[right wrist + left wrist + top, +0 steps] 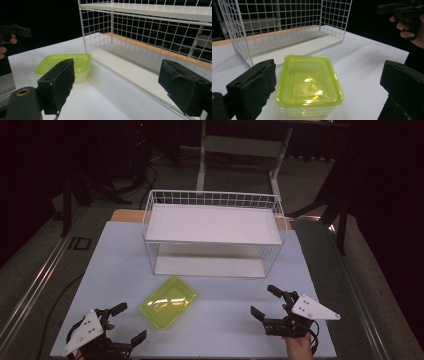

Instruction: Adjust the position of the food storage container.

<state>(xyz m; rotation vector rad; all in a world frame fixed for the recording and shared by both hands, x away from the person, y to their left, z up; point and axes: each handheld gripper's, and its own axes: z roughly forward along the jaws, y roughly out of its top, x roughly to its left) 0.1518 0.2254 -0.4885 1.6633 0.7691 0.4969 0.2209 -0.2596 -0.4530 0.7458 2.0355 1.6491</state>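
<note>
- Sitting alone on the white table (pixel 310 330), between the two grippers and just in front of the wire rack, the green-lidded container (pixel 168 301) is seen lid-on, untouched.
- From the left gripper (pixel 127 322) view the container (pixel 309 83) is framed squarely between the black jaws, which are held wide with nothing gripped.
- The right gripper (pixel 264 301) is likewise spread wide and empty, well apart from the container.
- The step in hand is judged to be the approach: the box should be straddled across its short sides, low on the clear walls below the lid rim, so the lid is not popped.
- Jaws should be closed only once both pads are level with the walls.
- The rack (pixel 212 232) is near; the lift should be kept clear of its wire front.
- Counted: one container, one two-shelf rack, two grippers.
</note>
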